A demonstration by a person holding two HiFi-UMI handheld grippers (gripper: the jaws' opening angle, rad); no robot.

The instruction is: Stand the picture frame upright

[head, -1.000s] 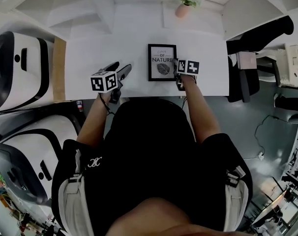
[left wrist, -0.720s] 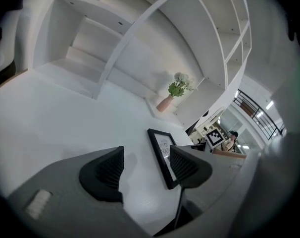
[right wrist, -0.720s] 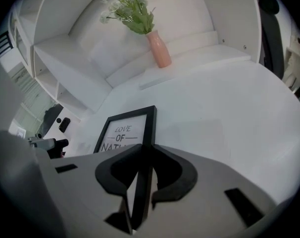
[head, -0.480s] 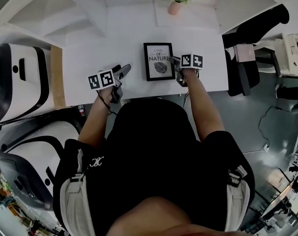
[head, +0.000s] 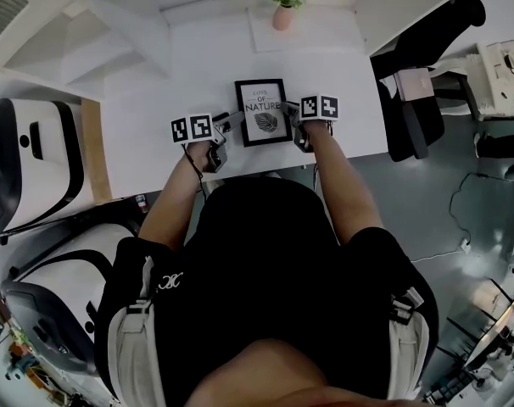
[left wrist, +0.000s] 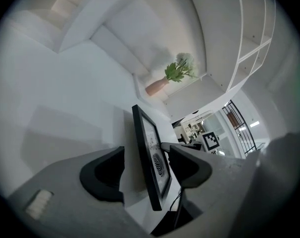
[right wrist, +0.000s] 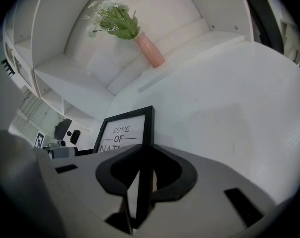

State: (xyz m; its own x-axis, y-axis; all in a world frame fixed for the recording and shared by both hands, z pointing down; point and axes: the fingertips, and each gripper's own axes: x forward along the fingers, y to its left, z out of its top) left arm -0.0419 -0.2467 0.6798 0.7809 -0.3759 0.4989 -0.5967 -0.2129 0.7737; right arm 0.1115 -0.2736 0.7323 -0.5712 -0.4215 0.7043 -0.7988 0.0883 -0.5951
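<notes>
With the right claw (right wrist: 141, 180) pinching the picture frame's (head: 259, 112) right edge, the open left claw (left wrist: 146, 168), astride its left edge, should close squarely.

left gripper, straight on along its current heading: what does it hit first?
The picture frame. Its near edge already stands between the left gripper's open jaws, so going on would likely run that edge deeper into the gap. How much room is left is unclear.

Picture frame (head: 259, 112): black moulding, smooth, matt with a slight sheen; white paper print inside (glazing cannot be judged).
Table (head: 155, 134): white top, smooth, matt.
Vase (right wrist: 150, 53): pink, smooth, satin finish.
Right gripper (right wrist: 142, 155): grey matt plastic body, black matt pads.
</notes>
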